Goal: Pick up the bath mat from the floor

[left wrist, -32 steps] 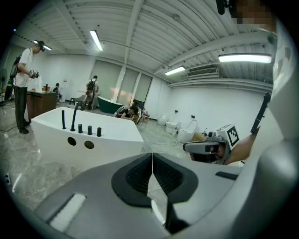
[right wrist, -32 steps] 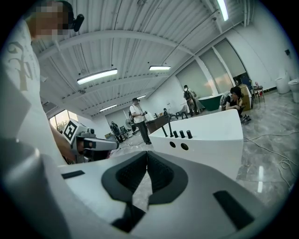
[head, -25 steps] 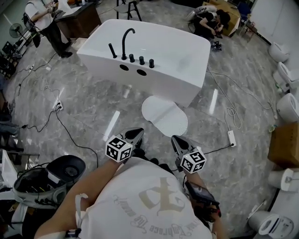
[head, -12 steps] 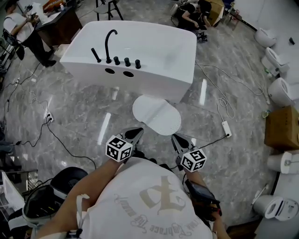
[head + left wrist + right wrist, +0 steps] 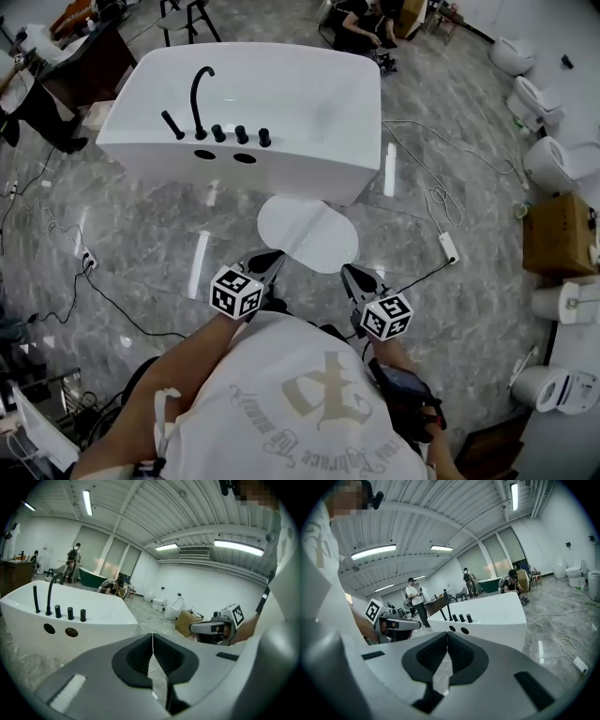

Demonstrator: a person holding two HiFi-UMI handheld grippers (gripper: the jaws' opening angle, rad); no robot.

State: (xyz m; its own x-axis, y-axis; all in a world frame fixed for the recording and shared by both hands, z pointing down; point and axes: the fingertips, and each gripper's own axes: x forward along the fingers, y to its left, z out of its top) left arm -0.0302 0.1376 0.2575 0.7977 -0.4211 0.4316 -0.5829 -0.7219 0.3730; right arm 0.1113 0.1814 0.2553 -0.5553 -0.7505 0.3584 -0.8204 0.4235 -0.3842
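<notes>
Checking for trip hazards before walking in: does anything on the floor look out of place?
Loose cables snake across the floor beside the tub, and a power strip lies right of the bath mat. The mat itself lies flat; nothing looks spilled.

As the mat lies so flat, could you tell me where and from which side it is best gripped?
Probably its near rim, coming from the person's side: the bath mat lies flat on the floor, its far edge close by the bathtub, while the near curved edge is free.

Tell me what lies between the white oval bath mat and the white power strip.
Nothing: head view shows bare grey marble floor between bath mat and power strip.
</notes>
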